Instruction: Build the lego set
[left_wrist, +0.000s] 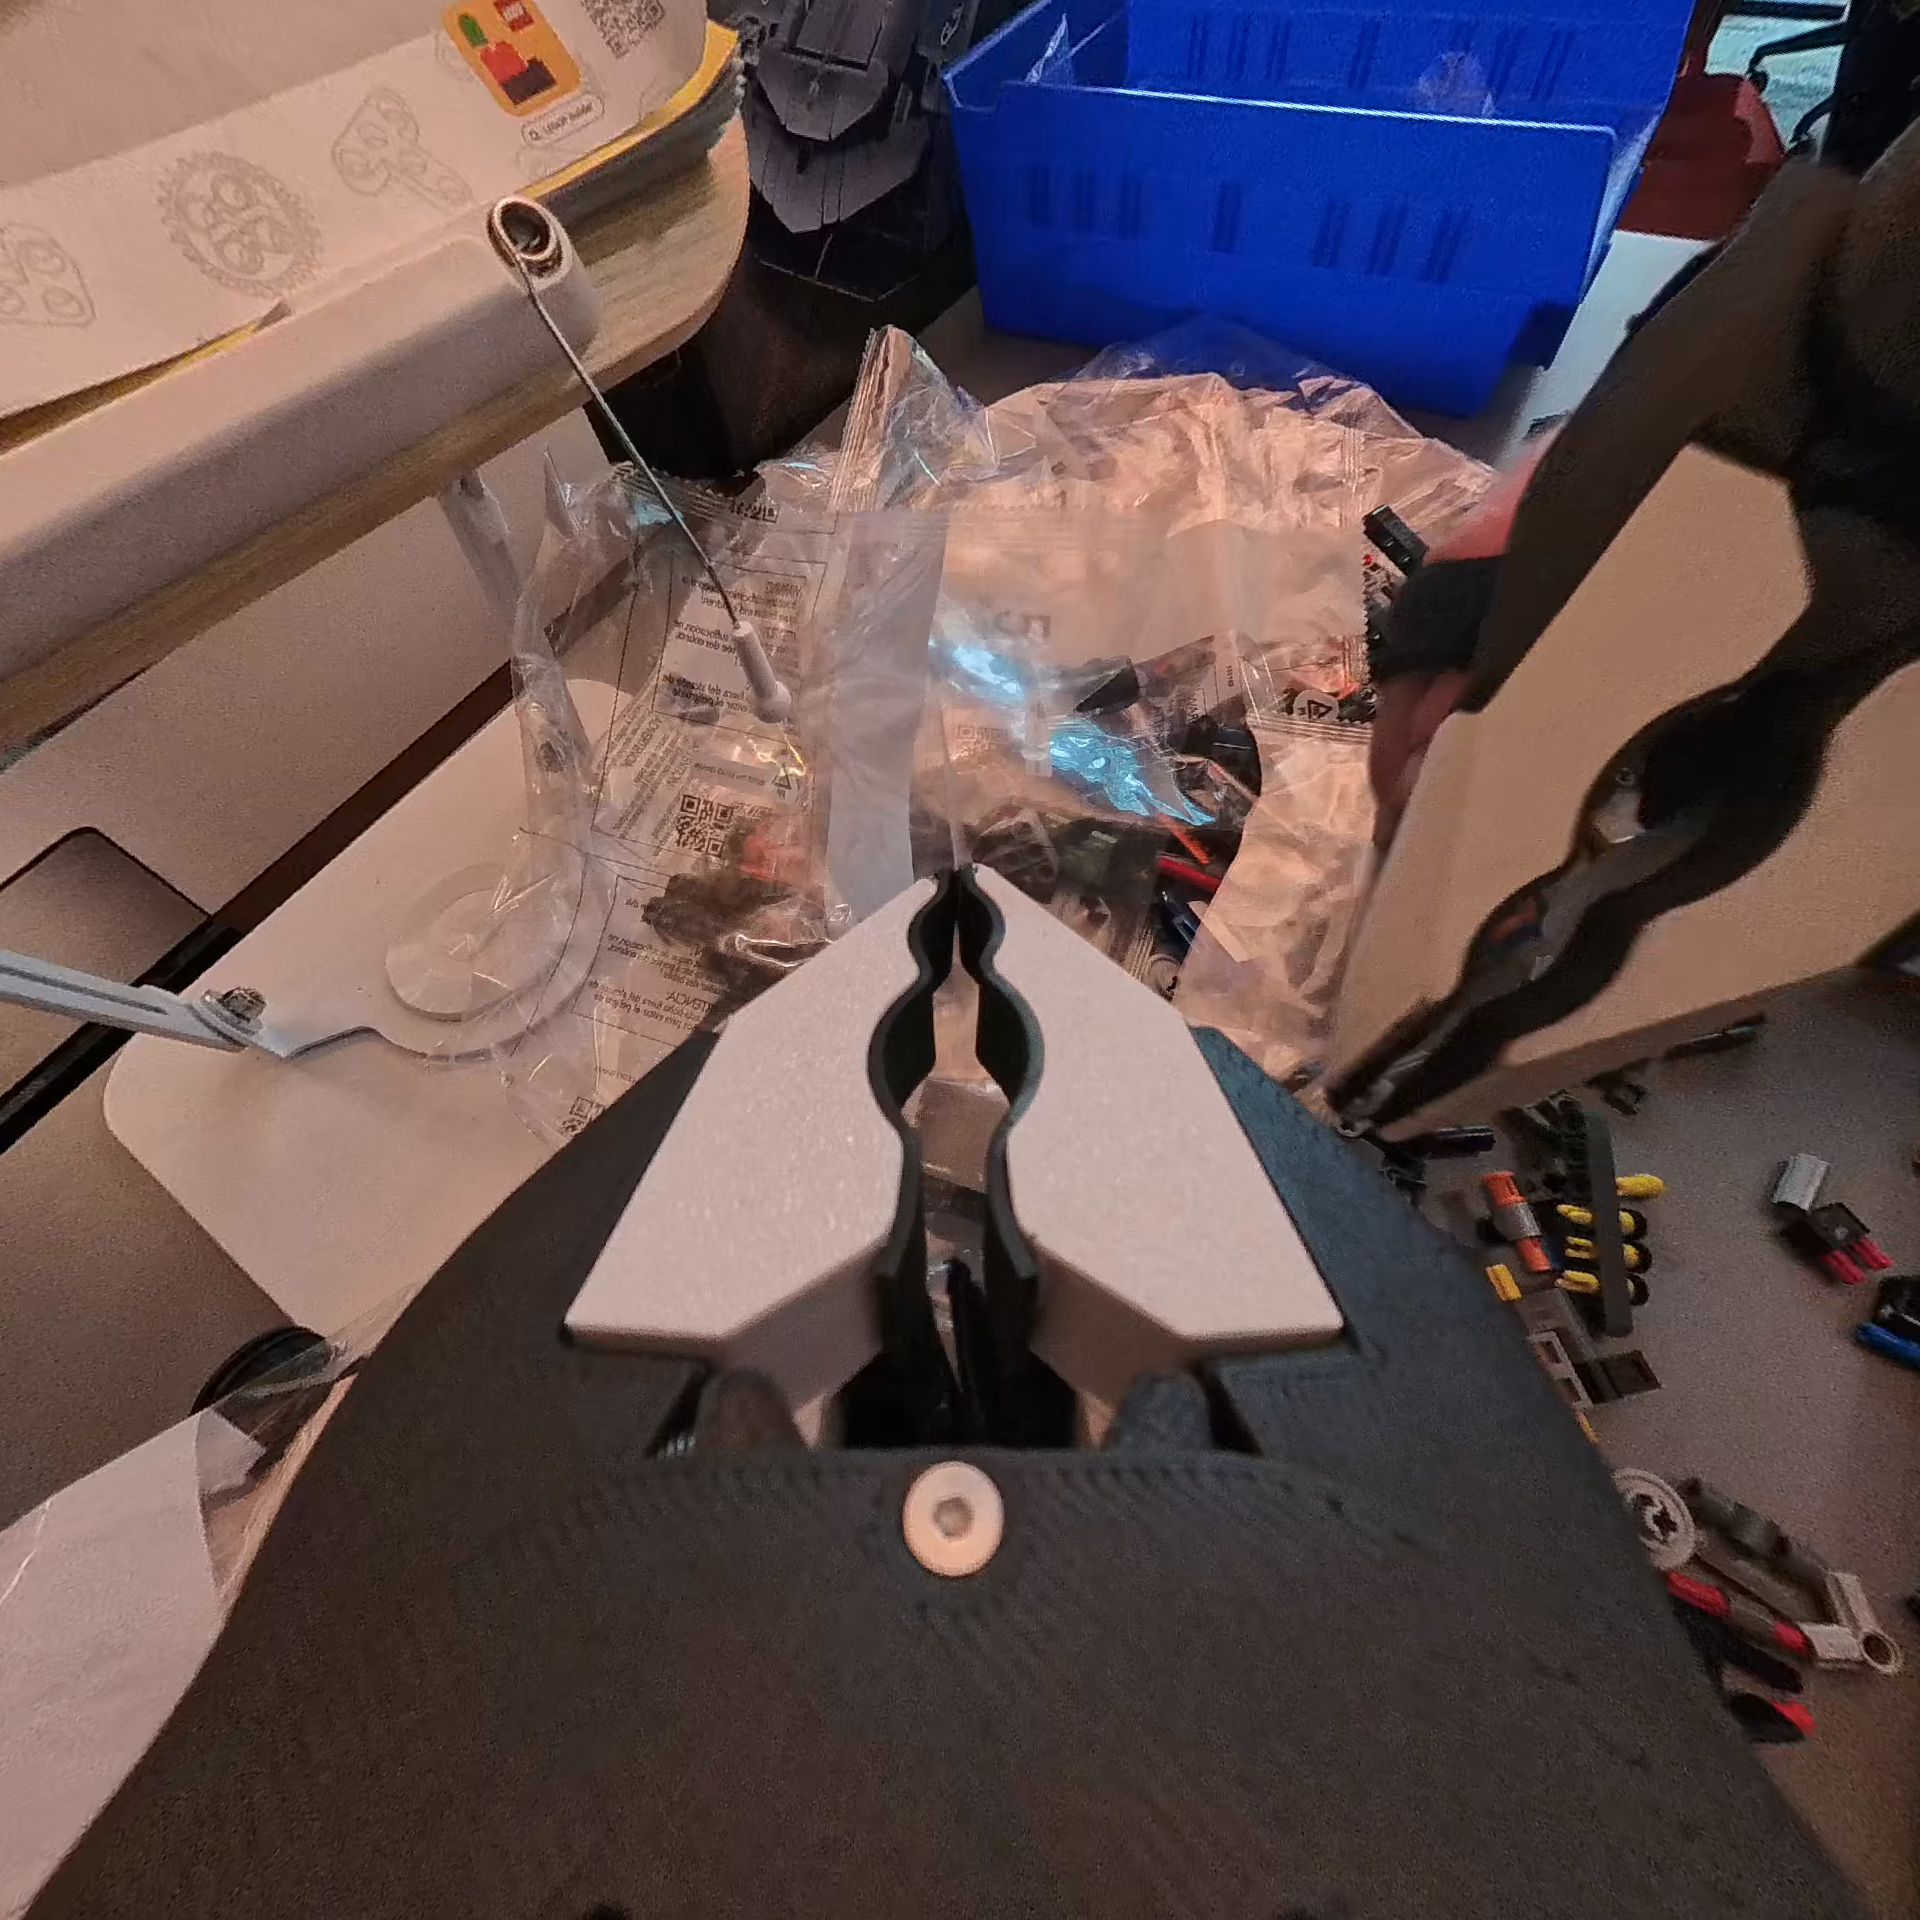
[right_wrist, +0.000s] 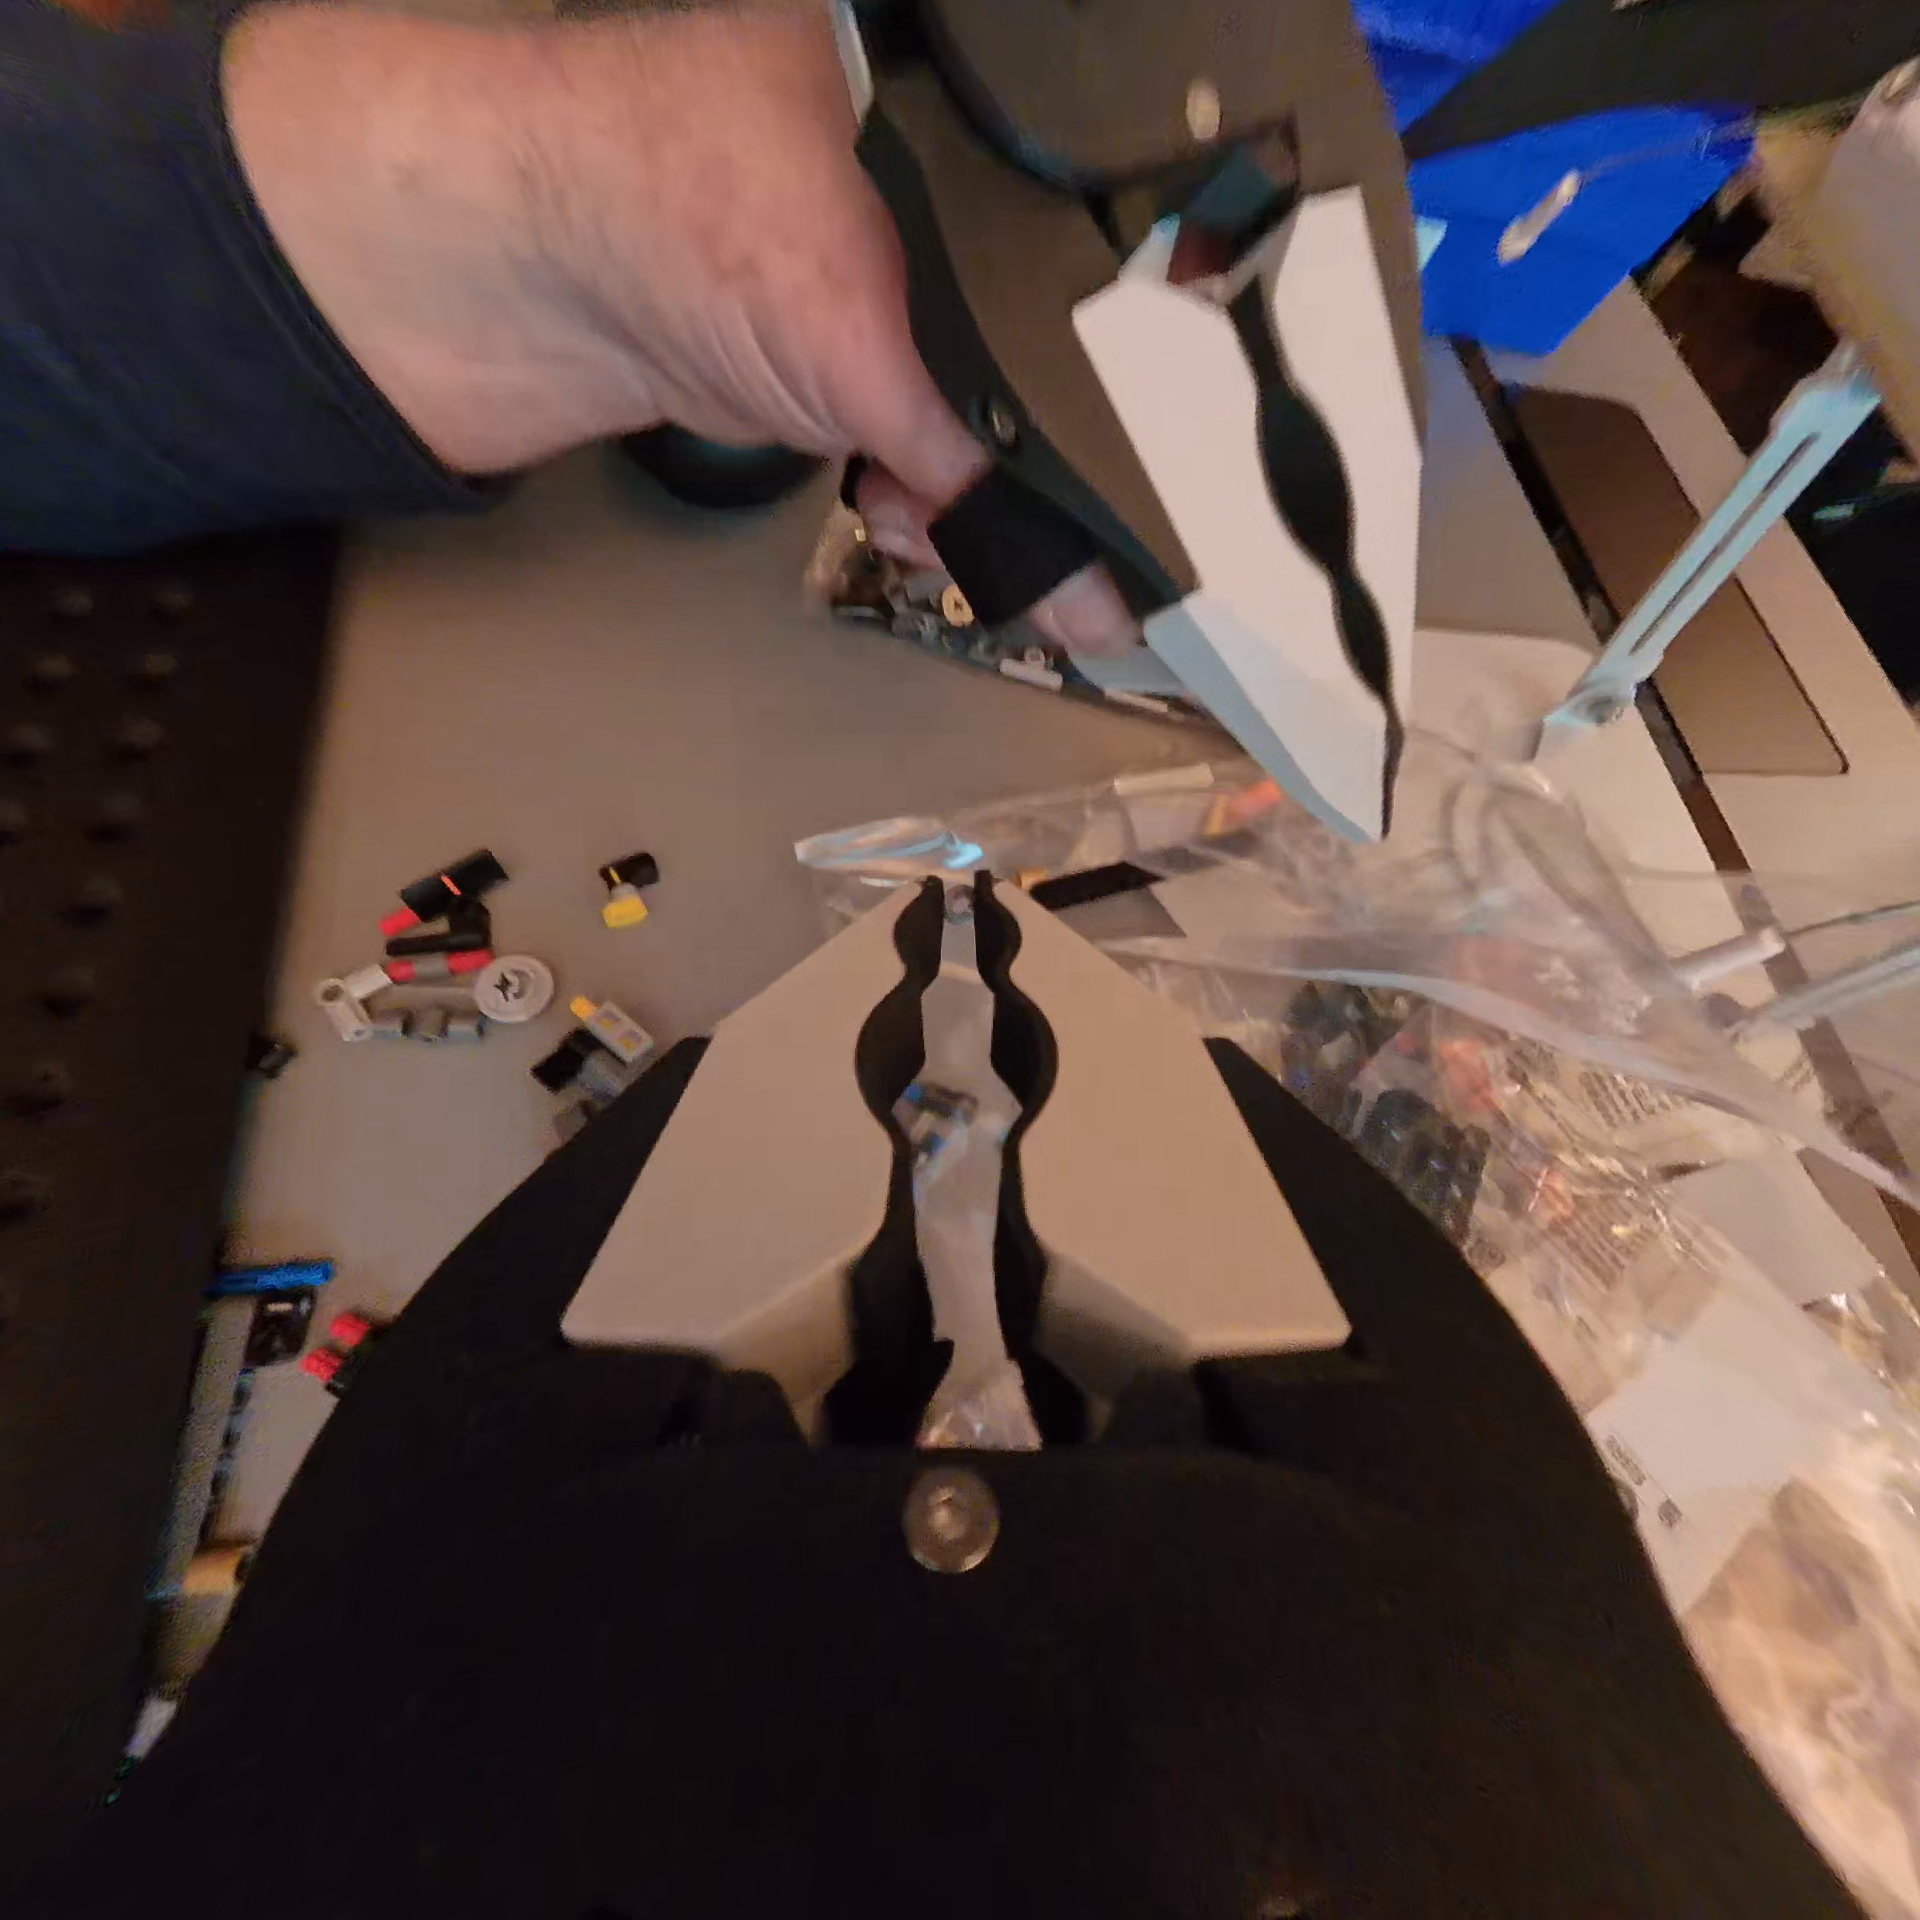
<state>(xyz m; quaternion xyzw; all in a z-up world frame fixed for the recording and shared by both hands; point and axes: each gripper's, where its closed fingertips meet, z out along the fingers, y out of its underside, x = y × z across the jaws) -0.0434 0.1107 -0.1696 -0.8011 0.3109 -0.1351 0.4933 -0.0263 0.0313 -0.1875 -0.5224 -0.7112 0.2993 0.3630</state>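
currently we are holding both grippers over the clear plastic lego bags (left_wrist: 1039, 644) on the tabletop (right_wrist: 582, 717).

our left gripper (left_wrist: 956, 878) is hovering with its fingertips pressed together over the crinkled bags, and we cannot tell if any film is caught between them. our right gripper (right_wrist: 958, 885) is pointing at a bag's edge with a narrow slit between its tips, nothing pinched that we can see. loose lego pieces (right_wrist: 447, 987), red, grey, black and yellow, are lying on the tabletop just beside the bags. a blue bin (left_wrist: 1299, 197) is standing behind the bags, and an instruction booklet (left_wrist: 260, 187) is resting on a stand at the left.
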